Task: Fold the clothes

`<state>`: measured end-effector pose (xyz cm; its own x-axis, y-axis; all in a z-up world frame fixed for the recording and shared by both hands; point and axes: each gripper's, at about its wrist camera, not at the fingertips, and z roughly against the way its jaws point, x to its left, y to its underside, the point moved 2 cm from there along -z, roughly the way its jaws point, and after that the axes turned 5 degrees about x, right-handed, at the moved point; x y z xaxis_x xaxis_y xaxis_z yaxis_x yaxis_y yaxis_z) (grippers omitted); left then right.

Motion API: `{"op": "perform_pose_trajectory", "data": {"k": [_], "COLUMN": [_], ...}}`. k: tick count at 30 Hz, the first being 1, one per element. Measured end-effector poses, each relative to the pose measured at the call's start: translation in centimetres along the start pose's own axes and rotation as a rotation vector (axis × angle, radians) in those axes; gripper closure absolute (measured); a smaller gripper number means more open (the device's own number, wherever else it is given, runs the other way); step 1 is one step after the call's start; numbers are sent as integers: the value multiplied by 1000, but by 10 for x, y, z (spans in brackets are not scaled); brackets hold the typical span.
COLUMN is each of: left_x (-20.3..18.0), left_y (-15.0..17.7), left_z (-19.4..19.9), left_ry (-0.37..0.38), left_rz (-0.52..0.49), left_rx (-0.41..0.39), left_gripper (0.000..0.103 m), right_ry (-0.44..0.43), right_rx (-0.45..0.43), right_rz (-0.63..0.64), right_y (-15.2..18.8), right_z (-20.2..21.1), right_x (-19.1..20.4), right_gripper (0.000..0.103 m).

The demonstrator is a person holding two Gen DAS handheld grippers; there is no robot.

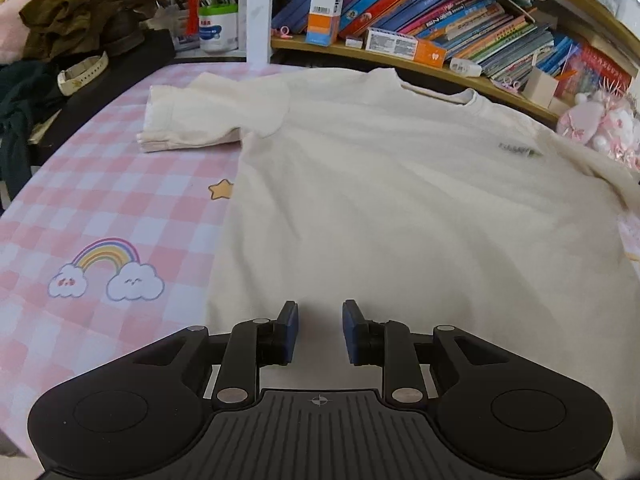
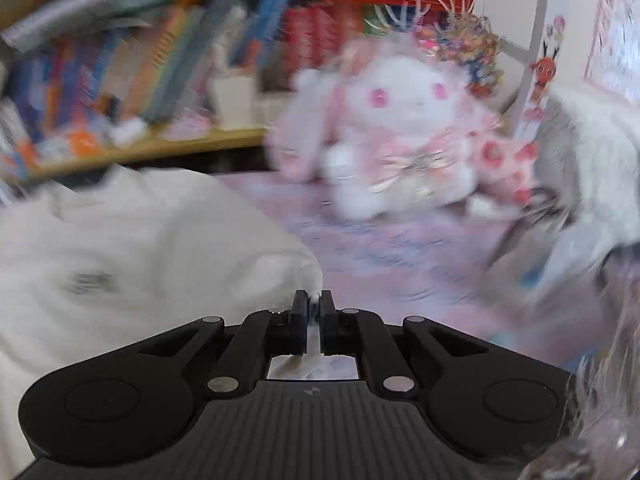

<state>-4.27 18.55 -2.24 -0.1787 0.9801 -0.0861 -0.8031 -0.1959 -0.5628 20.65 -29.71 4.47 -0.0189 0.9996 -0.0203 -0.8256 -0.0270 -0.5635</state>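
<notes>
Upper centre of the left wrist view: tall white-and-orange box on the shelf reads "Dentilic", uncertain. Book spines and shirt chest print too small or blurred to read.

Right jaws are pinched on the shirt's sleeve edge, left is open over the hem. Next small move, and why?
Probably lower the left gripper and close on the T-shirt hem just below it. The right gripper already pinches a fold of sleeve fabric, while the left jaws stand apart with nothing between them, so that side is not yet held for the fold.
</notes>
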Motion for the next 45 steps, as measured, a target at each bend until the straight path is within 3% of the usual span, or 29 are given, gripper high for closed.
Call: {"op": "perform_pose_trajectory", "data": {"k": [2, 5, 8, 13, 16, 19, 23, 27, 31, 35, 38, 39, 45], "left_x": [1, 5, 12, 29, 39, 54, 85, 126, 158, 175, 183, 186, 207], "left_y": [1, -3, -10, -21, -28, -40, -60, -77, -87, -92, -93, -94, -131], "left_z": [3, 11, 22, 31, 29, 21, 0, -24, -48, -73, -82, -85, -97], "left_ry": [-10, -23, -41, -59, -59, -36, 5, 87, 180, 226, 250, 254, 176], "left_rz": [6, 14, 13, 46, 78, 134, 293, 537, 754, 908, 964, 975, 728], "left_rx": [1, -10, -31, -50, -61, -65, -80, -124, -143, -125, -143, -147, -121], "left_gripper": [78, 78, 77, 77, 77, 72, 67, 67, 67, 71, 76, 102, 101], "right_ry": [63, 93, 190, 295, 268, 168, -14, -148, -154, -98, -46, -32, 15], "right_rx": [26, 65, 29, 14, 13, -33, -46, -13, 35, 85, 111, 121, 167], "right_rz": [61, 111, 191, 180, 145, 78, 63, 65, 13, -43, -86, -109, -175], "right_y": [-9, -9, -10, -22, -25, -20, 12, 66, 124, 175, 201, 209, 239], "right_z": [-17, -40, -50, -67, -63, -37, 6, 44, 70, 85, 90, 92, 101], "right_x": [-11, -16, -12, -29, -38, -34, -4, 34, 58, 74, 80, 80, 86], "right_gripper": [98, 98, 98, 99, 98, 93, 69, 68, 66, 65, 65, 65, 67]}}
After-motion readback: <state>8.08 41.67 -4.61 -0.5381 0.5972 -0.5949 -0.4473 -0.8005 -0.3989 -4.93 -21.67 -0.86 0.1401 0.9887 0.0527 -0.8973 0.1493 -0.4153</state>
